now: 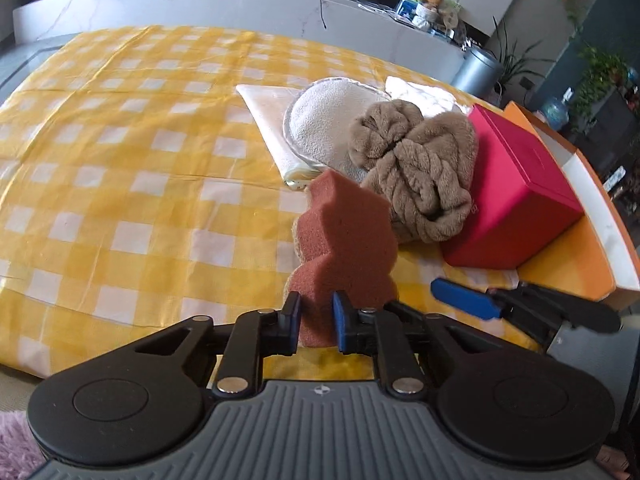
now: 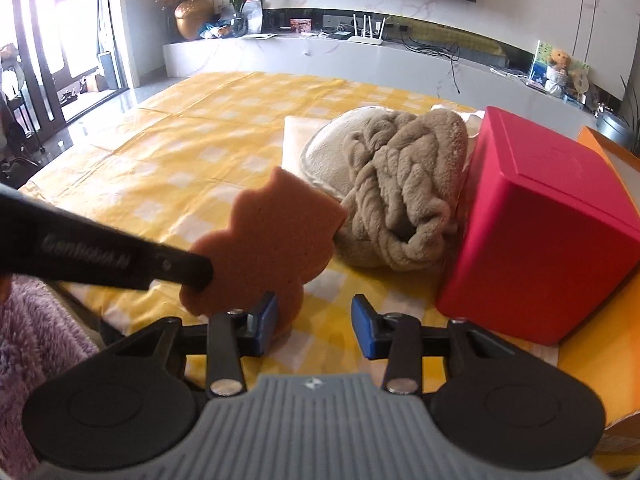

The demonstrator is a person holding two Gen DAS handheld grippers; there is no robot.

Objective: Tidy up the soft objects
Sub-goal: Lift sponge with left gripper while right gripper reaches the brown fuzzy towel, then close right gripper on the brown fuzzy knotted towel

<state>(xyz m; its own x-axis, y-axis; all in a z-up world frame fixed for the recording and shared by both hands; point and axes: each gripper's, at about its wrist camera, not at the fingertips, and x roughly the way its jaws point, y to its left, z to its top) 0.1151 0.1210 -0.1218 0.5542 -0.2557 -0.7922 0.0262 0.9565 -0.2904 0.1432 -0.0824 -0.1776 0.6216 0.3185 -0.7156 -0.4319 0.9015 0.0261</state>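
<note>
Checked cloth (image 1: 100, 160) lying beyond both jaws. Red box (image 2: 536, 232) sitting ahead-right of R jaws, brown towel (image 1: 416, 168) ahead. Left gripper (image 1: 316, 320) clamping bear-shaped sponge (image 1: 348, 240), jaws narrow. Right gripper (image 2: 314, 326) standing part-open, gripping nothing; sponge w/ its edge by left pad.

The sponge (image 1: 344, 240) is in front of the towel (image 1: 420, 168). The box (image 1: 516, 184) is right of the towel. The pad (image 1: 320, 124) lies behind, on a cloth (image 1: 268, 120).

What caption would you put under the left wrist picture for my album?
Left gripper jaws squeezing a brown bear-shaped sponge above the yellow checked tablecloth, beside a fuzzy tan towel and a red box.
</note>
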